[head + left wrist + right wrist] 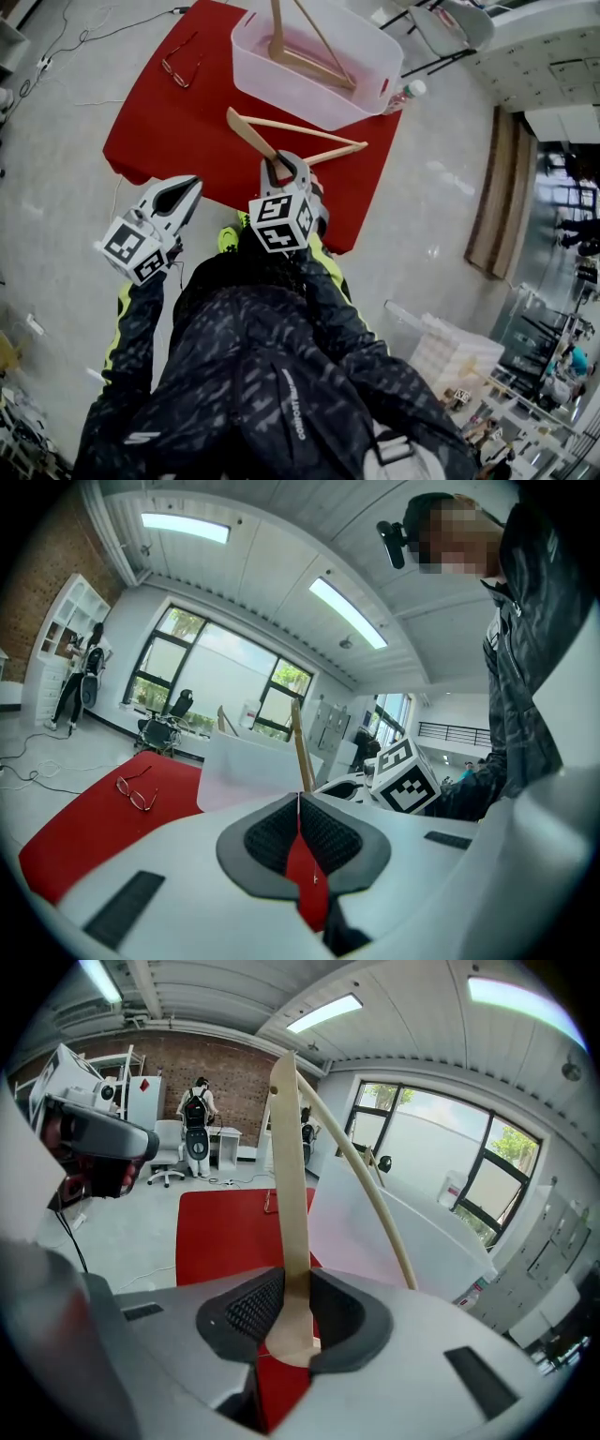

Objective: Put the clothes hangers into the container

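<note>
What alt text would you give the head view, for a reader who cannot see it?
Seen from above, the person's right claw grips a wooden hanger over a red surface, near a pale container already holding a second hanger. The left claw is shut and empty.

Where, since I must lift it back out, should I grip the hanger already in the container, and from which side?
The hanger stands on edge in the container: one arm lies along the floor, the other rises. Probably grip the rising arm, coming from above; the walls block a sideways approach.
</note>
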